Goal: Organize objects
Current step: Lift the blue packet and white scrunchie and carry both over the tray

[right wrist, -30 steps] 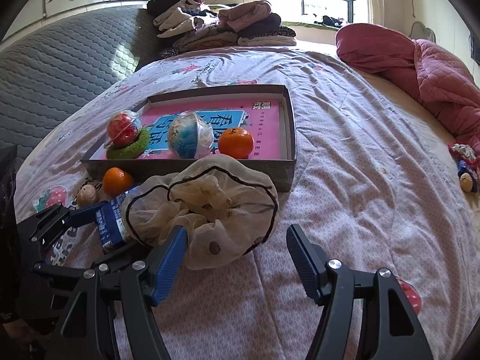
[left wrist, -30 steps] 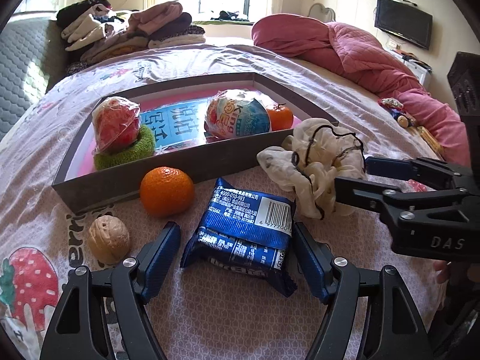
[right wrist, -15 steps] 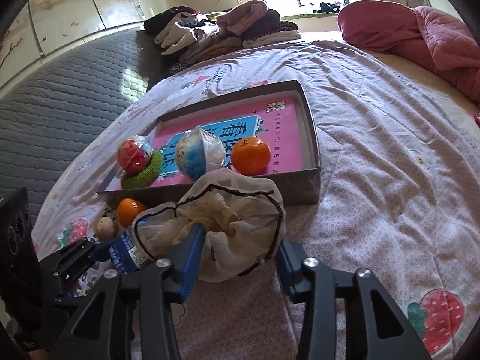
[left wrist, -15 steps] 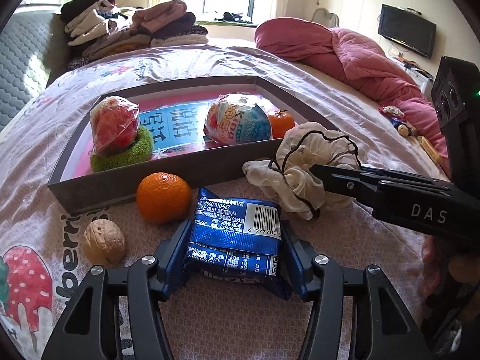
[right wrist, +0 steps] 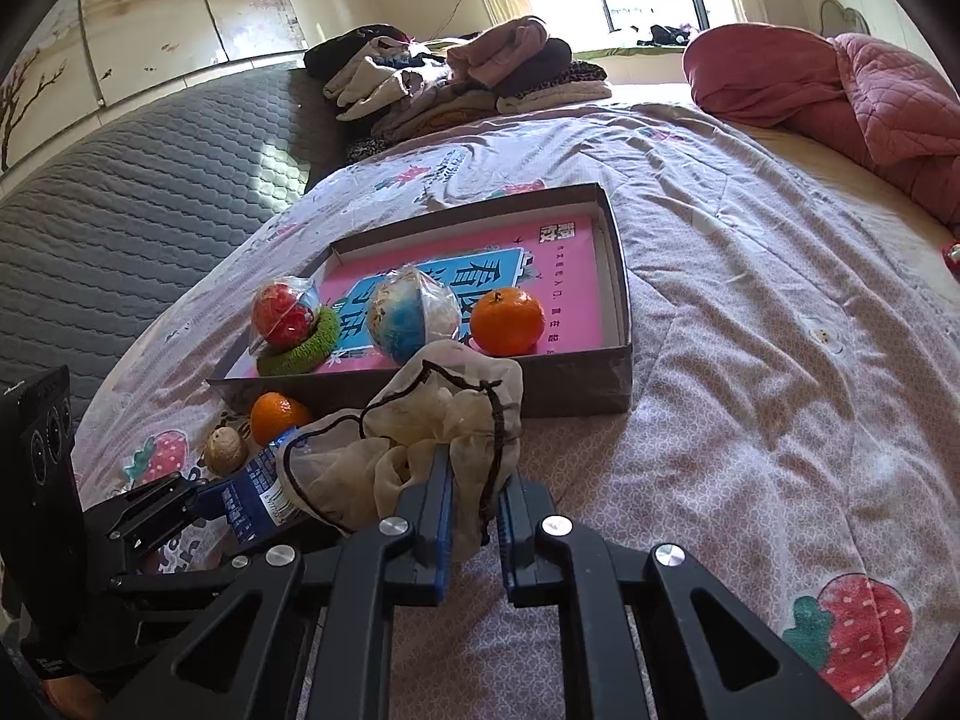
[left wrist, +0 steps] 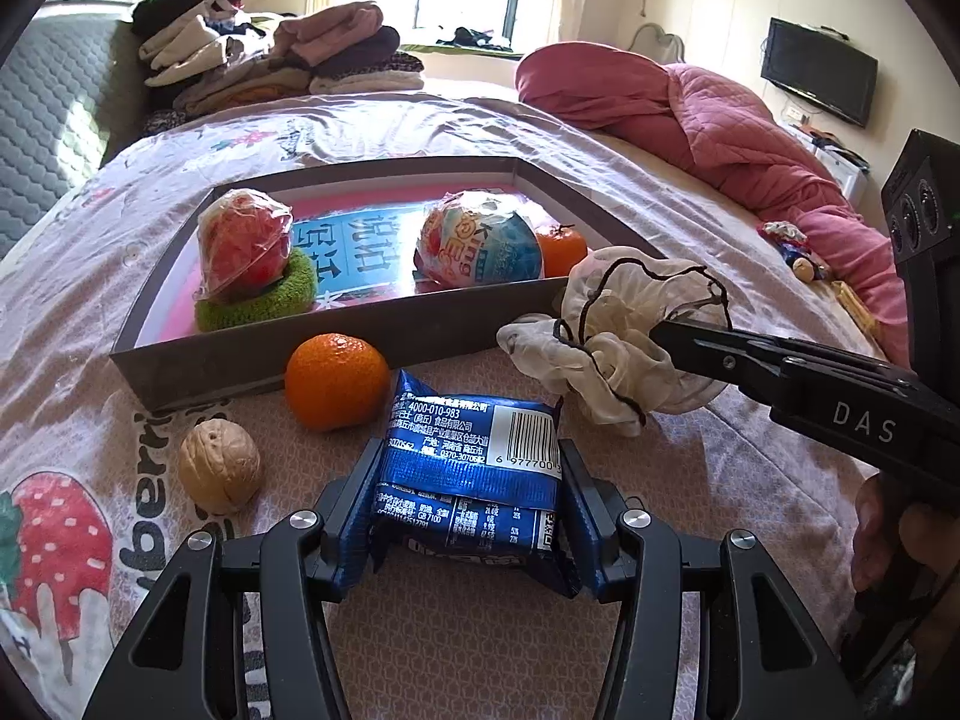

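Observation:
On the bedspread, my left gripper (left wrist: 468,471) is shut on a blue snack packet (left wrist: 474,438), its pads pressing both sides. To its right, my right gripper (right wrist: 474,474) is shut on a cream sheer scrunchie with black trim (right wrist: 420,420), bunched between the pads. Both objects lie just in front of a shallow grey box (left wrist: 360,330). The box holds a wrapped red ball on a green ring (left wrist: 246,246), a wrapped blue ball (left wrist: 480,246) and an orange (left wrist: 561,249). A loose orange (left wrist: 336,381) and a walnut (left wrist: 219,468) lie left of the packet.
Folded clothes (left wrist: 282,60) are stacked at the bed's far end. A pink quilt (left wrist: 720,114) is heaped at the right, with small toys (left wrist: 792,246) beside it. A grey padded headboard (right wrist: 150,210) runs along the left.
Both grippers have gone from open to shut. The left closed on the blue packet. The right closed on the scrunchie, which bunched up from its spread shape.

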`<state>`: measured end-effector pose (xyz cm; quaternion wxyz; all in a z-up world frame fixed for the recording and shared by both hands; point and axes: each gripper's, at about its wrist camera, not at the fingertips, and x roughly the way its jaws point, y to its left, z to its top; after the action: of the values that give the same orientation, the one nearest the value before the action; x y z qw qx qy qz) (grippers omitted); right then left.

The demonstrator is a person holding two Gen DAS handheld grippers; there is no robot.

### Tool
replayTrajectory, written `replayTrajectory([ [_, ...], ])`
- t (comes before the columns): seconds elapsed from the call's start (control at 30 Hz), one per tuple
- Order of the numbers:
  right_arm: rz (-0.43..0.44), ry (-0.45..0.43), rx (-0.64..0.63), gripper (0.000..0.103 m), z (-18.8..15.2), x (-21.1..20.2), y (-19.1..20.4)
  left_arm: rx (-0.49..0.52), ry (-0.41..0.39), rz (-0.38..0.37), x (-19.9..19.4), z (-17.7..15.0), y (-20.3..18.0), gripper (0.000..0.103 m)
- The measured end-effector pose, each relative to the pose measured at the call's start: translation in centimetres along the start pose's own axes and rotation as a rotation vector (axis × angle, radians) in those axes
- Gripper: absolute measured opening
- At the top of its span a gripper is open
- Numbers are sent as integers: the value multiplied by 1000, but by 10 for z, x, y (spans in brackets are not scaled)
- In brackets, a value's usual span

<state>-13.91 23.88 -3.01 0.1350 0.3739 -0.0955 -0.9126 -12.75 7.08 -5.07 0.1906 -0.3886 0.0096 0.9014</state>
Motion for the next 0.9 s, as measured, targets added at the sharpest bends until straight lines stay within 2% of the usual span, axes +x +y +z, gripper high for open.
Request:
replayTrajectory([
  [0.33, 10, -61, -27, 10, 4, -24, 11, -9, -24, -4, -18, -1, 0, 56],
  [0.9, 17, -139, -79, 10, 18, -68, 41, -4, -118, 49, -70, 11, 1, 56],
])
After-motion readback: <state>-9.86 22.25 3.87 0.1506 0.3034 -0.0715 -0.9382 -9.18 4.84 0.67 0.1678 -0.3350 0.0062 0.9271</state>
